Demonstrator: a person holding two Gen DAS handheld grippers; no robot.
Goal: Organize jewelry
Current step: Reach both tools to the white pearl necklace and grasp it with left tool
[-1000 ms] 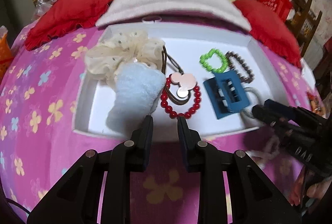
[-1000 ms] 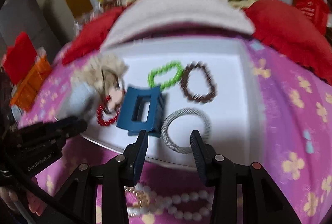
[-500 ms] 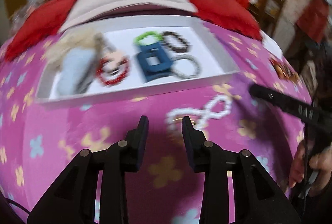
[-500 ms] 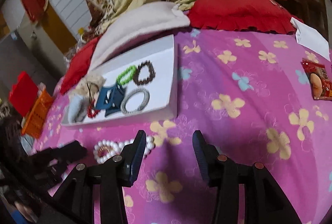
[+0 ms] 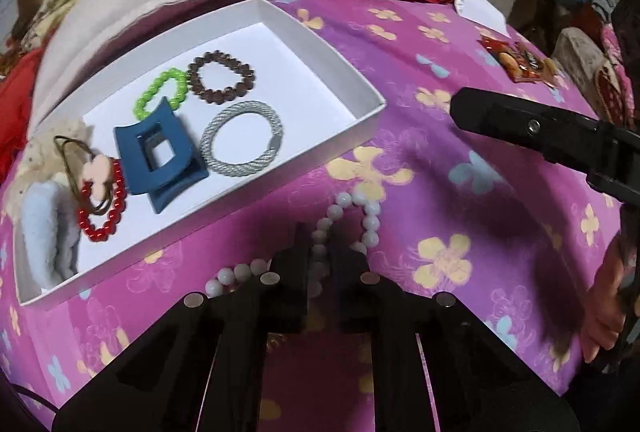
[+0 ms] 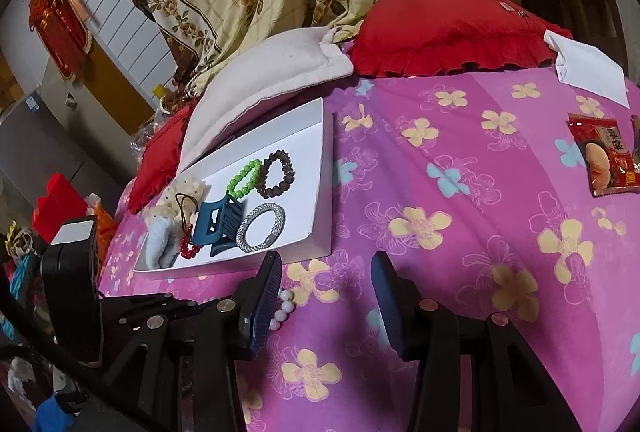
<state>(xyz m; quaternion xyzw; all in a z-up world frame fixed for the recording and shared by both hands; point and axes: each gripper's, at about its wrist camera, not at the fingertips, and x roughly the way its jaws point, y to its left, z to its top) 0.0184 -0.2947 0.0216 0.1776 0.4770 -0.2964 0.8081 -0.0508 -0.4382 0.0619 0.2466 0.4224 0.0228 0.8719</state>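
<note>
left gripper (image 5: 320,264) clamps pearl necklace (image 5: 340,203) (just closed) | tray (image 5: 360,135) edge beside

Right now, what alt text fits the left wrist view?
Left tongs closed on a white bead necklace lying on a pink flowered bedspread. Behind sits a white tray with bracelets and a blue hair claw; the right tongs reach in from the right.

White bead strand (image 5: 362,220) beside tray (image 5: 360,135)
</note>
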